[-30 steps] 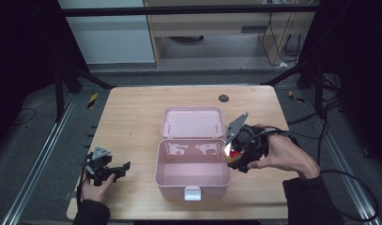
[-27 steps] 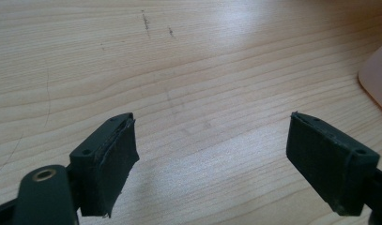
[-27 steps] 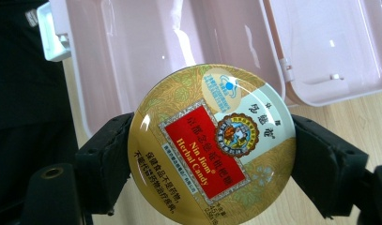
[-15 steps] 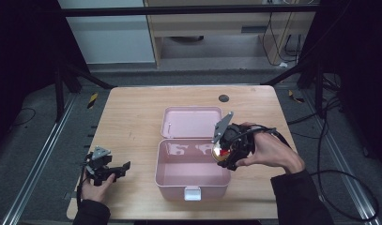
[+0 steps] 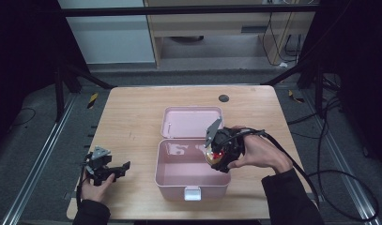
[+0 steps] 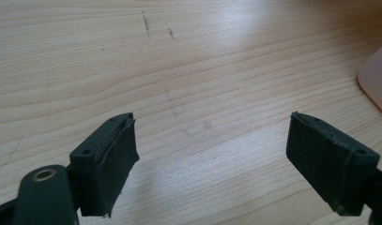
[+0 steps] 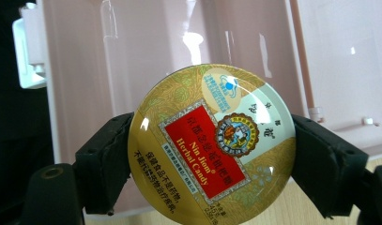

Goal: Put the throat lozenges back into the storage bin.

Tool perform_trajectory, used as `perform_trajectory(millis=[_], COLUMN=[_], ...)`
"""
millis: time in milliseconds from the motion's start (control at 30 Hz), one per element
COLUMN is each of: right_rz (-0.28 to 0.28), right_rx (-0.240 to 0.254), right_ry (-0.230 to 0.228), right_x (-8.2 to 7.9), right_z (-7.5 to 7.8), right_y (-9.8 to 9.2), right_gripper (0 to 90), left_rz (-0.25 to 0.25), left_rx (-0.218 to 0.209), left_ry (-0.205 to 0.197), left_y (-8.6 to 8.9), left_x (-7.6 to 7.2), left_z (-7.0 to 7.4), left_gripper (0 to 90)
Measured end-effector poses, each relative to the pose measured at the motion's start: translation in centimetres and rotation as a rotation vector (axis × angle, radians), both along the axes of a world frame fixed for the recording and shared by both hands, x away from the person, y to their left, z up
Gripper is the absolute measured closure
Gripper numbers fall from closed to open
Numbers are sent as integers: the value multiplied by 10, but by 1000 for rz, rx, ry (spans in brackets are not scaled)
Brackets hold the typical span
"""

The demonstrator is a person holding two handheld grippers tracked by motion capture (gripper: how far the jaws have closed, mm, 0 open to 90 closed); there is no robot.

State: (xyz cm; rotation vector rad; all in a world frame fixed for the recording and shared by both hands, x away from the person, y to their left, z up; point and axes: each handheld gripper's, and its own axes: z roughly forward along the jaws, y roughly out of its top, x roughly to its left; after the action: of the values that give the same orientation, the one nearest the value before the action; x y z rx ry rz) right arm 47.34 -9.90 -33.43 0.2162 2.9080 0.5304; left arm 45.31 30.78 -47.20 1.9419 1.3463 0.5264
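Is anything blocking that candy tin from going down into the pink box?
Nothing visible does. The right gripper holds the candy tin above the pink box, whose lid lies open and whose visible inside looks bare.

Gold round candy tin [image 7: 212,140] with red label, pale pink box [image 5: 172,174], black tongs [image 6: 212,164], light wood-grain table [image 5: 132,117]

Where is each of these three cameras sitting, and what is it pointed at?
High view: above the table, looking forward and down; both forearms, left gripper and right gripper show.
Left gripper view: rides that gripper, facing bare tabletop.
Right gripper view: faces the candy tin its jaws clamp.
All share the pink box.
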Motion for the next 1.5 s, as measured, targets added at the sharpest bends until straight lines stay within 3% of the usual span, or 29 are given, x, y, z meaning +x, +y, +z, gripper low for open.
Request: perform_trajectory(millis=[900,1100,1500], right_rz=[32,27,33], right_rx=[-30,-67,-100], right_ry=[52,62,85], right_x=[2,4,4], right_z=[-40,-52,-60], right_y=[14,14,18], right_gripper=[205,205,203], left_rz=[1,1,0], left_rx=[3,3,4], left_ry=[-4,-3,-3], left_y=[0,0,0], left_x=[0,0,0], left_z=[1,0,1], left_gripper=[158,158,158])
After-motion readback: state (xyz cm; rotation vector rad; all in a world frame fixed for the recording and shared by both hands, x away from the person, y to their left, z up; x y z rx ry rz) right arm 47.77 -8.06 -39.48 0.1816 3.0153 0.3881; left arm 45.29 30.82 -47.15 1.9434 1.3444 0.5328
